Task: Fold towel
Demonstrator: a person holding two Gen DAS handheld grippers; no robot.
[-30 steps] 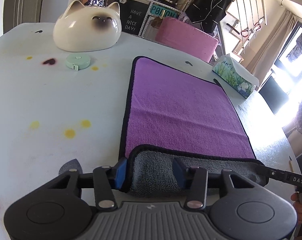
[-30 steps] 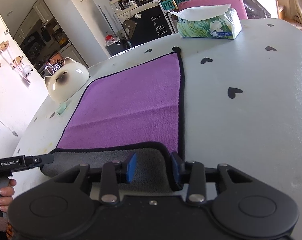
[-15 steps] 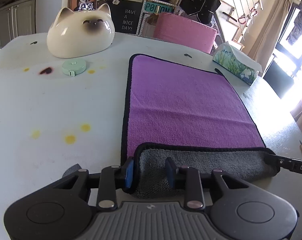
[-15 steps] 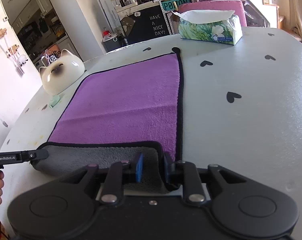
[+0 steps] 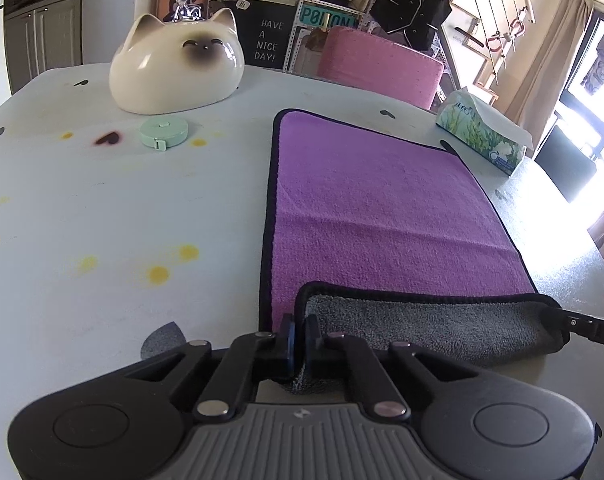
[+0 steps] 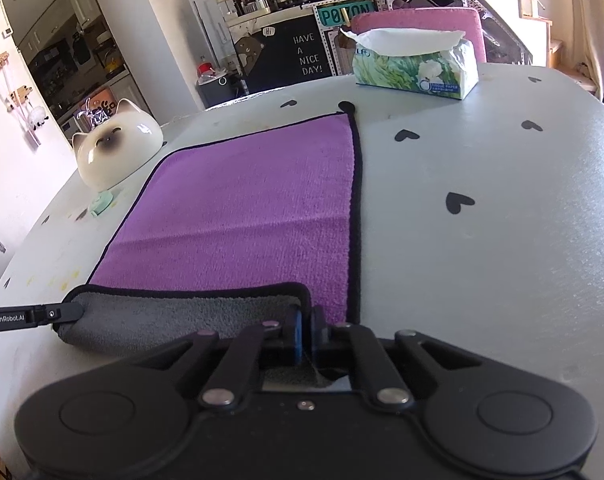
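A purple towel point(image 5: 382, 208) with black trim and a grey underside lies flat on the white table point(image 5: 101, 208); it also shows in the right wrist view point(image 6: 253, 208). Its near edge is lifted and curled over, grey side up point(image 5: 430, 326). My left gripper point(image 5: 299, 338) is shut on the towel's near left corner. My right gripper point(image 6: 308, 330) is shut on the near right corner. Each gripper's tip shows at the edge of the other's view, the right gripper in the left wrist view point(image 5: 582, 326) and the left gripper in the right wrist view point(image 6: 41, 316).
A cream cat-shaped dish point(image 5: 177, 70) and a mint tape measure point(image 5: 163, 133) sit at the far left. A tissue box point(image 6: 416, 64) stands past the towel's far right corner. A pink chair point(image 5: 380, 68) is behind the table. Black hearts and yellow stains mark the tabletop.
Both grippers closed from open onto the towel's near corners. The grey folded edge has lifted and moved slightly forward over the purple side.
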